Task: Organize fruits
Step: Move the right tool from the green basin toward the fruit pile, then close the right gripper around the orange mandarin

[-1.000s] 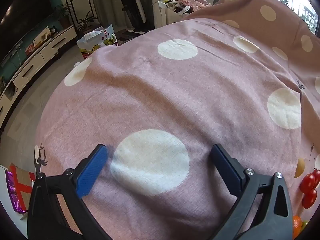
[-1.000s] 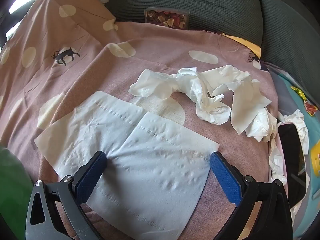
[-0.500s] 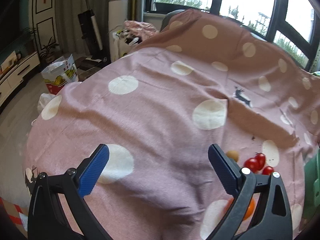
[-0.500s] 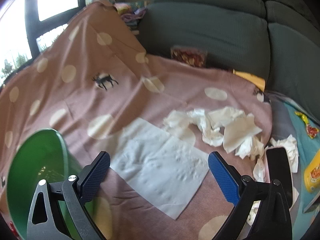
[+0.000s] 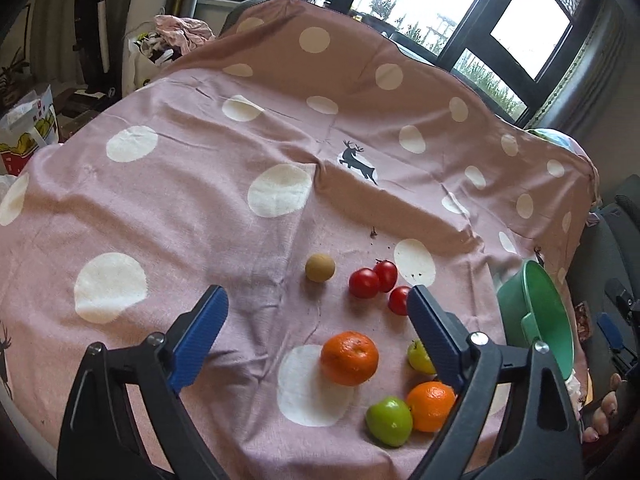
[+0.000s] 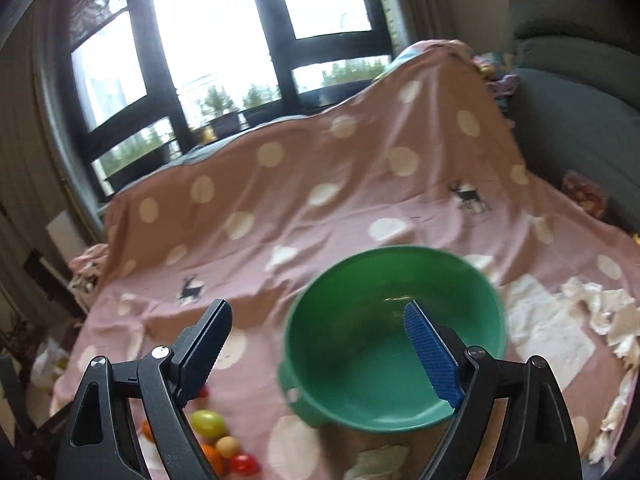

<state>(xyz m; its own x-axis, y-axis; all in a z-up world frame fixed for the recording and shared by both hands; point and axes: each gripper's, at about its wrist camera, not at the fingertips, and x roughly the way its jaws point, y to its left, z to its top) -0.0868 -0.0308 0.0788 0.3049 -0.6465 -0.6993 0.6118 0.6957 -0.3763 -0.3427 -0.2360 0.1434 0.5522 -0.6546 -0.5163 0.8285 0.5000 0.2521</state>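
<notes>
Loose fruit lies on the pink spotted cloth: a tan round fruit, three red tomatoes, two oranges, a green apple and a small yellow-green fruit. My left gripper hovers over them, its jaws closing a little with nothing between them. To the right stands a green bowl. The right wrist view looks into the empty bowl. My right gripper hangs open above its near-left rim, and some fruit shows at the lower left.
Crumpled tissues and flat paper napkins lie right of the bowl. A grey-green sofa backs the cloth on the right, with windows behind. A person's toes show at the cloth's right edge. Floor clutter lies off the left edge.
Both views have swung and risen. The left one has turned right from bare cloth onto the fruit. The right one has turned left from the napkins onto the green bowl.
</notes>
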